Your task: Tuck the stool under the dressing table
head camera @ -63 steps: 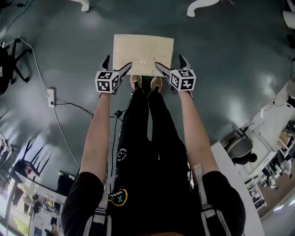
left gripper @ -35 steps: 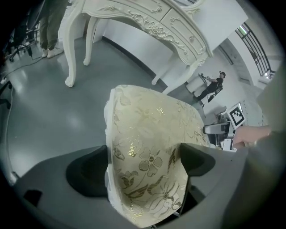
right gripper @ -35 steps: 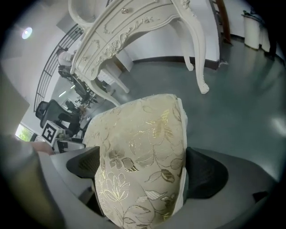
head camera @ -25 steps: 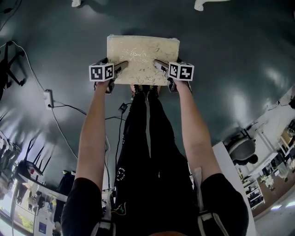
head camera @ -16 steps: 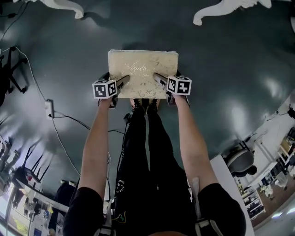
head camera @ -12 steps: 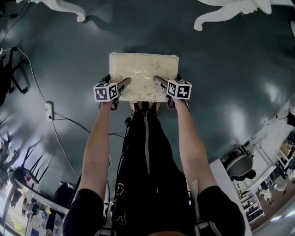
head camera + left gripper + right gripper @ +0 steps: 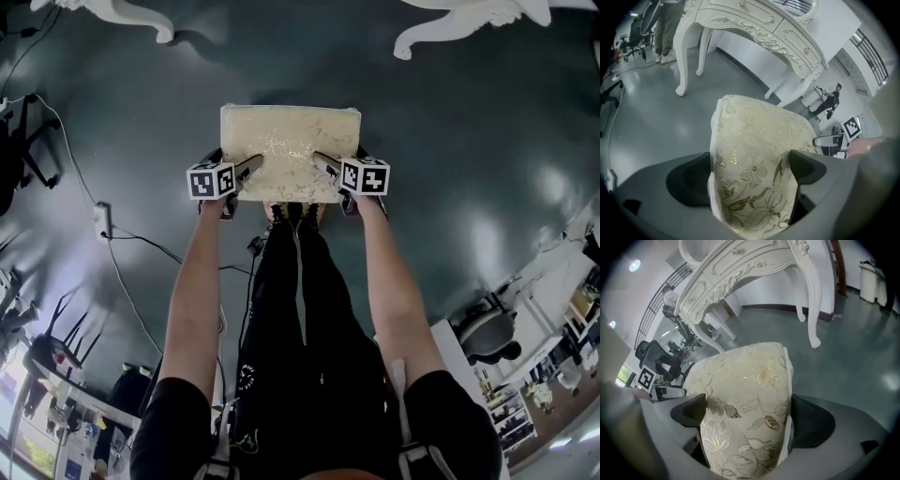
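Carried forward since earlier, cream gold-floral cushioned stool (image 7: 291, 150) short of white carved dressing table (image 7: 759, 33), left tongs (image 7: 242, 171) and right tongs (image 7: 330, 169) clamped on its sides, head view shows legs (image 7: 127, 13) only, gripper views drawers (image 7: 740, 259) too.

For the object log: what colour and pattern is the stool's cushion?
Stool cushion: cream with gold flowers and leaves, clearest in the right gripper view.

Glossy dark grey floor (image 7: 450, 141) all round, pale glare on it over at the right. White power strip (image 7: 103, 221) down on the left, black chair (image 7: 23, 141) beside it. White wall (image 7: 836, 21) behind, dark railing (image 7: 874, 56) above. Black office chair (image 7: 654, 355) and white bins (image 7: 872, 282) further off.
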{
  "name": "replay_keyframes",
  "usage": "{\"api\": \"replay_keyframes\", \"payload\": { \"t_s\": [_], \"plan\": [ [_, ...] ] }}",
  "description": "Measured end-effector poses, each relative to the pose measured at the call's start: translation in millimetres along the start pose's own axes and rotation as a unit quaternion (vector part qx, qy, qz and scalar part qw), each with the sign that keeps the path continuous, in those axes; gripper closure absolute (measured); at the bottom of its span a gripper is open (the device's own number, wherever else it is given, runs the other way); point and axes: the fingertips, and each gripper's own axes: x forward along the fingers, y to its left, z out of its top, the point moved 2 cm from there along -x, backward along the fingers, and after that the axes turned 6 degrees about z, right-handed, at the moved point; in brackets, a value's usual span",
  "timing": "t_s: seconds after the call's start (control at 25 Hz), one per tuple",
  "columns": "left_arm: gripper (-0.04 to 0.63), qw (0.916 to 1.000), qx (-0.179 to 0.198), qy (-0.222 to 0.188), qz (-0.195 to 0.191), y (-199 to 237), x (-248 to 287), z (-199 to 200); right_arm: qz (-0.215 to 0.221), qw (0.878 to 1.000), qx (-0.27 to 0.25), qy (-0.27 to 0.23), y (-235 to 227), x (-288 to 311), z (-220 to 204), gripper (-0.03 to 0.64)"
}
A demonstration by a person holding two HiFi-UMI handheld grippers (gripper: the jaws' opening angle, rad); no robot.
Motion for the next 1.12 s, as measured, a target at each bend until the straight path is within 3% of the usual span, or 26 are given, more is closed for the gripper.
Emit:
{"api": "replay_keyframes", "payload": {
  "t_s": [0.16, 0.52, 0.76, 0.92, 1.04, 1.12],
  "plan": [
    [0.078, 0.9995, 0.000, 0.022, -0.022, 6.0, 5.5, -7.4, 0.018, 0.999, 0.010, 0.034, -7.7, 5.3, -11.4, 0.038],
    [0.077, 0.9977, -0.022, 0.034, -0.054, 10.7, 7.2, -8.4, 0.081, 0.993, 0.068, 0.048, -16.8, 12.8, -22.0, 0.020],
    [0.077, 0.9948, -0.020, 0.043, -0.090, 12.7, 11.4, -9.2, 0.123, 0.990, 0.040, 0.061, -7.7, 21.4, -26.0, 0.020],
    [0.063, 0.9908, -0.016, 0.070, -0.115, 13.6, 19.1, -10.4, 0.132, 0.989, 0.037, 0.051, -9.4, 22.5, -26.9, 0.018],
    [0.055, 0.9911, -0.013, 0.072, -0.111, 10.1, 22.8, -8.9, 0.128, 0.990, 0.034, 0.037, -9.7, 22.9, -24.6, 0.020],
    [0.051, 0.9931, -0.016, 0.051, -0.105, 8.9, 20.7, -8.5, 0.120, 0.992, 0.031, 0.032, -6.4, 20.8, -22.2, 0.018]
  ]
}}
